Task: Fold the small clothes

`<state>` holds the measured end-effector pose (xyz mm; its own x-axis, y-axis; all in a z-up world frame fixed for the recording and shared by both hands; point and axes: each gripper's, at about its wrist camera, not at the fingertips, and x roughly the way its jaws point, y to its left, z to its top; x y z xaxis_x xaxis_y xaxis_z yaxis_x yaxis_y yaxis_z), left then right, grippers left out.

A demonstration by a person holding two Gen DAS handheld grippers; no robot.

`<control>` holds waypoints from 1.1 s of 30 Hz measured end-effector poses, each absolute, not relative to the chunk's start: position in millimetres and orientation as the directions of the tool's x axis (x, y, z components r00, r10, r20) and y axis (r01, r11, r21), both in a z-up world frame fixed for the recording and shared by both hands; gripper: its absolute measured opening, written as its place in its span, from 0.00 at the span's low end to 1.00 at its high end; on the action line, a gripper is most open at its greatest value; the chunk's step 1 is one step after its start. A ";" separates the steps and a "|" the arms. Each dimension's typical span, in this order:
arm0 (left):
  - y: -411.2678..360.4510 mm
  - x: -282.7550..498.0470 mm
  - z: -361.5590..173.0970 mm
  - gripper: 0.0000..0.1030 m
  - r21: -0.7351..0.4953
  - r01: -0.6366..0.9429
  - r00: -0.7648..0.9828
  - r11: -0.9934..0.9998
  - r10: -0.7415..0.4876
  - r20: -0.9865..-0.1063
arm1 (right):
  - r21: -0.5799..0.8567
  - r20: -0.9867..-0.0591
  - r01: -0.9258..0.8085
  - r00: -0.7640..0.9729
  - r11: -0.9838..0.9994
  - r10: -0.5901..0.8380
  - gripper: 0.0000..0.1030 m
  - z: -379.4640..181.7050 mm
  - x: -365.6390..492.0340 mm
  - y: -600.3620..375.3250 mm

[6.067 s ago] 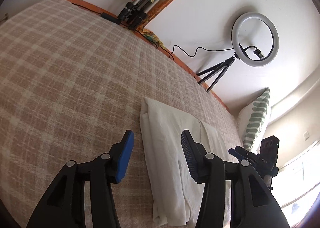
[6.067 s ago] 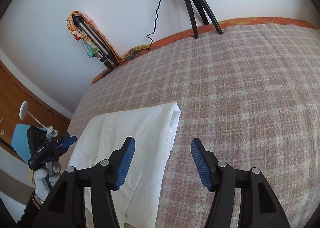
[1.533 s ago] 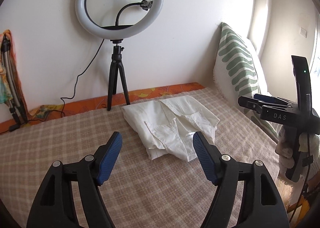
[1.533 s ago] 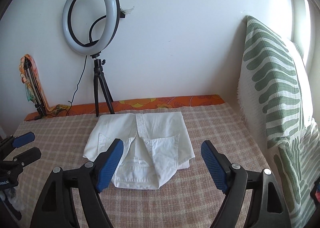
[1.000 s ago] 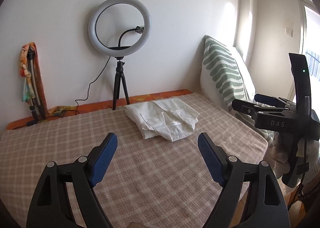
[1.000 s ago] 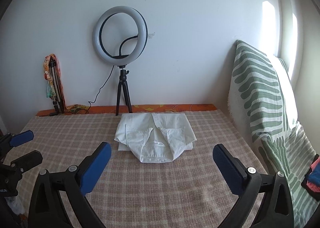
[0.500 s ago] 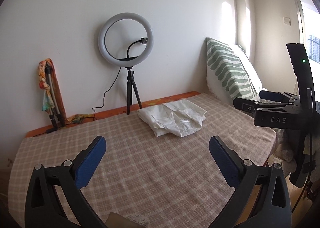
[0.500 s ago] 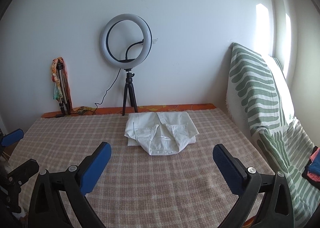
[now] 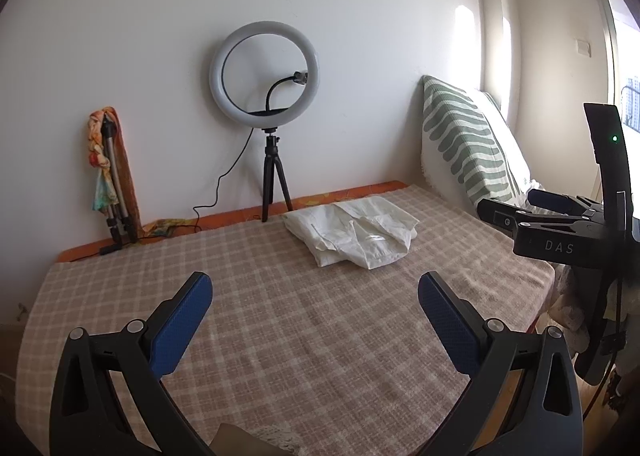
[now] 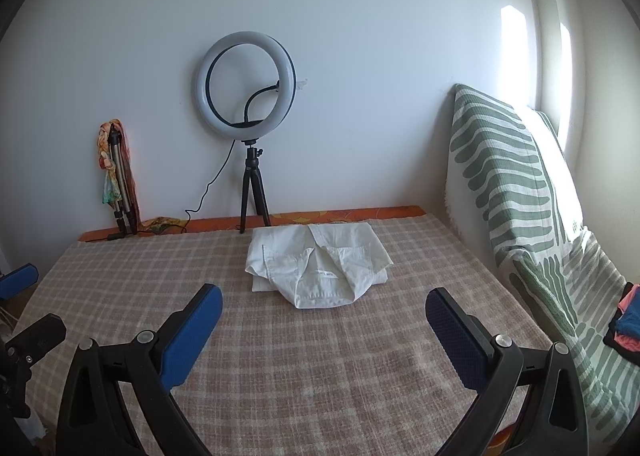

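— What do the tools look like?
— The left gripper (image 9: 314,298) has black plastic arms with silver screws and blue dimpled pads (image 9: 182,322). The right gripper (image 10: 322,310) looks identical.
— Any markings?
— Seen from the left gripper, the right one's black body reads "DAS" in pale letters, under an upright black piece with a green light, possibly an indicator.

Your left wrist camera looks slightly down across the bed (image 9: 320,336) toward the far wall, from the near edge and well back from the folded shirt (image 9: 352,232), with your right gripper (image 9: 532,212) showing at its right edge. Your right wrist camera faces the same way from further right, squarely behind the shirt (image 10: 320,260). Both share the shirt, ring light (image 9: 265,80) and striped pillow (image 9: 468,144).
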<state>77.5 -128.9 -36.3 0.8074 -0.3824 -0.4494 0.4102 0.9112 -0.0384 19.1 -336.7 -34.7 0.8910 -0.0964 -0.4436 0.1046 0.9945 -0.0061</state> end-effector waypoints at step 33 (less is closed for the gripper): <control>-127.7 73.3 -33.5 0.99 -0.048 0.414 0.805 0.909 -0.390 -0.447 | -0.024 -0.432 0.077 0.898 0.997 -0.080 1.00 -31.8 19.9 -328.4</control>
<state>73.3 -127.7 -33.5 0.8049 -0.3901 -0.4472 0.4138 0.9091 -0.0484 19.9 -328.4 -31.8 0.8982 -0.0801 -0.4322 0.0775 0.9967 -0.0237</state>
